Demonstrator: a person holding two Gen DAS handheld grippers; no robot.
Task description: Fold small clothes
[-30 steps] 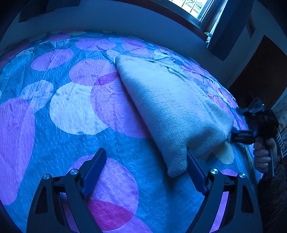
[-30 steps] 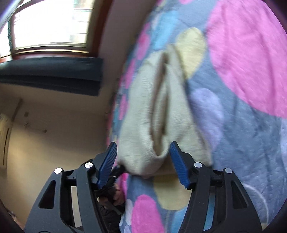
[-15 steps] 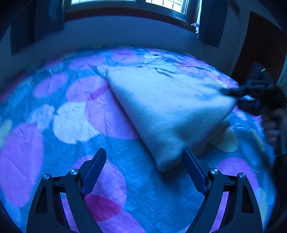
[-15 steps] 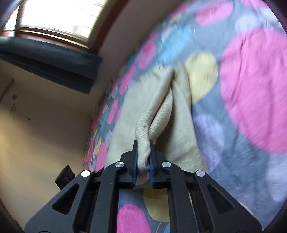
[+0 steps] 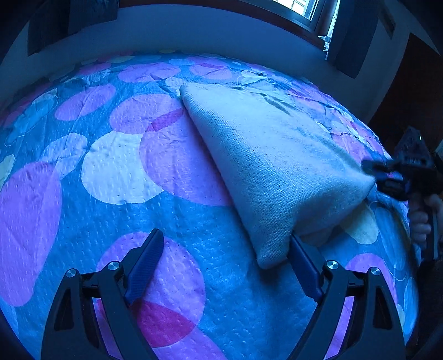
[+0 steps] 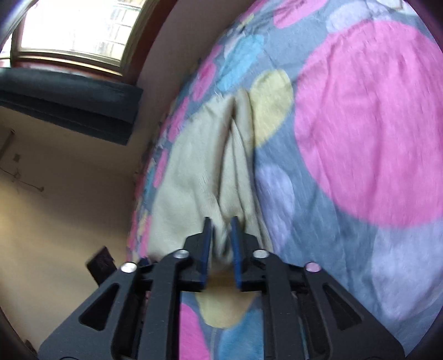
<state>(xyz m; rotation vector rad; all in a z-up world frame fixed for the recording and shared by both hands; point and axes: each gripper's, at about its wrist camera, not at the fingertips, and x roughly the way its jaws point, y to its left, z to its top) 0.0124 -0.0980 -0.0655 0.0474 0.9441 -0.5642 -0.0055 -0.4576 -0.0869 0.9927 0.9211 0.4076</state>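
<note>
A cream knitted garment [image 5: 271, 155] lies folded on the spotted bedspread [image 5: 110, 171]; it also shows in the right wrist view [image 6: 191, 177]. My left gripper [image 5: 224, 249] is open, low over the bed; the garment's near corner hangs over its right finger [image 5: 304, 265]. My right gripper [image 6: 220, 238] is shut on the garment's edge, with folds of cloth bunched between its blue pads. It shows in the left wrist view [image 5: 387, 177] at the right, holding the garment's right corner lifted.
The bed runs to a wall with a window [image 5: 301, 8] and dark curtains [image 5: 349, 36] behind. In the right wrist view the bed edge [image 6: 149, 166] drops to a beige floor or wall at left, with the window [image 6: 74, 30] above.
My right gripper closed on the garment's edge and has drawn it up and taut. My left gripper stayed open and shifted slightly, so the corner rests on its right finger again.
</note>
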